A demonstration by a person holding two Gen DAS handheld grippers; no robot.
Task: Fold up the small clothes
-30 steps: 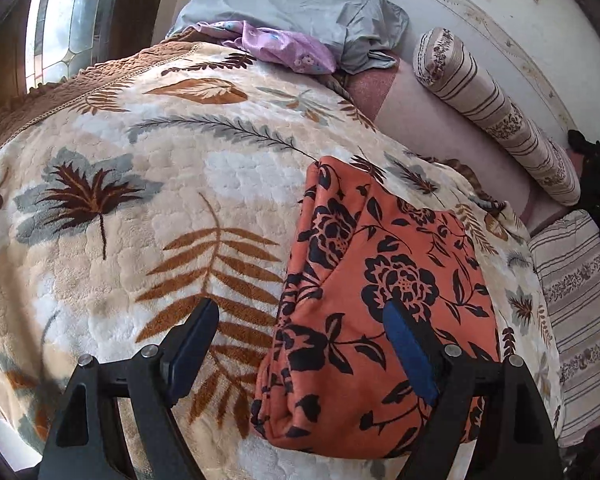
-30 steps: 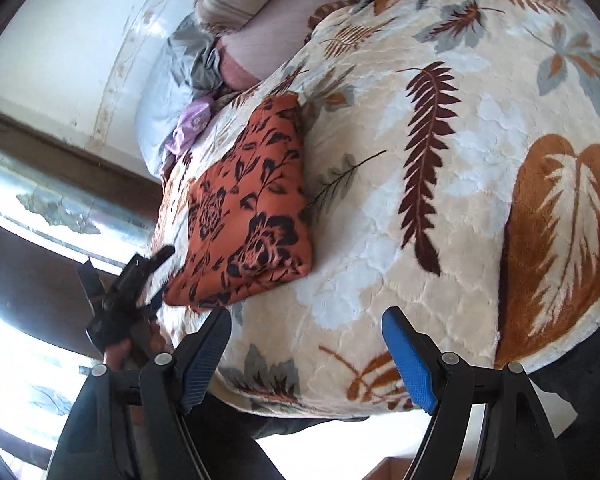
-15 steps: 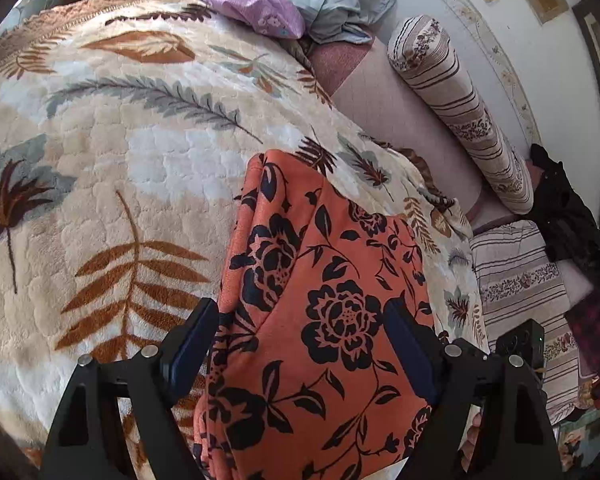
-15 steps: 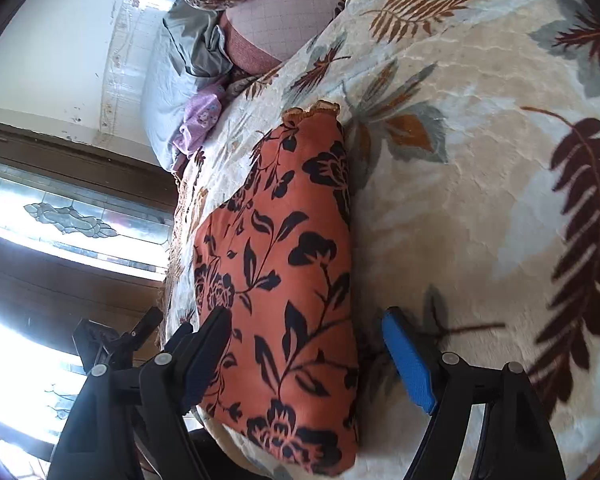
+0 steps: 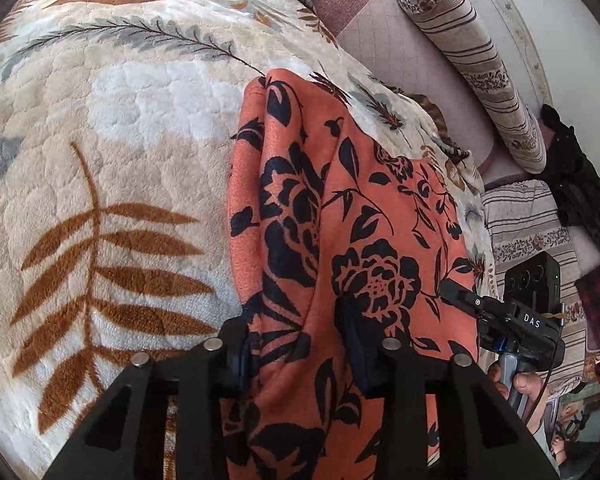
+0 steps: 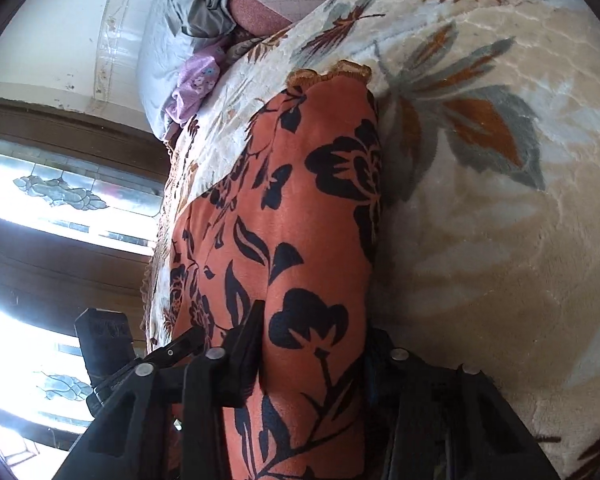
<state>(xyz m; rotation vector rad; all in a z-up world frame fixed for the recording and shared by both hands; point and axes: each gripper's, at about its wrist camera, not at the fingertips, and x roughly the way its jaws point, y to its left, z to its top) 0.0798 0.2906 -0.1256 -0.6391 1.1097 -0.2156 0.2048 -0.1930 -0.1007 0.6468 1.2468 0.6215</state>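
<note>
The folded orange garment [image 5: 340, 240] runs off the bottom edge, its near end unseen

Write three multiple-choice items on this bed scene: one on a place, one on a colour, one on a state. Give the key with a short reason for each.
1. Where does the orange floral garment lie?
A. On the leaf-patterned blanket
B. On the striped bolster
C. On the floor

2. What colour is the flower print on the garment?
A. White
B. Dark navy to black
C. Yellow

3. How do the left gripper and the right gripper stand to the garment?
A. Both far from it
B. Only one is near it
C. Each has a bunch of its cloth between the jaws

Key: 1 A, the blanket shows on both sides of it in both wrist views. 2 B, dark blooms and leaves on orange. 3 C, cloth is gathered between the fingers in each view as the jaws are closing.
</note>
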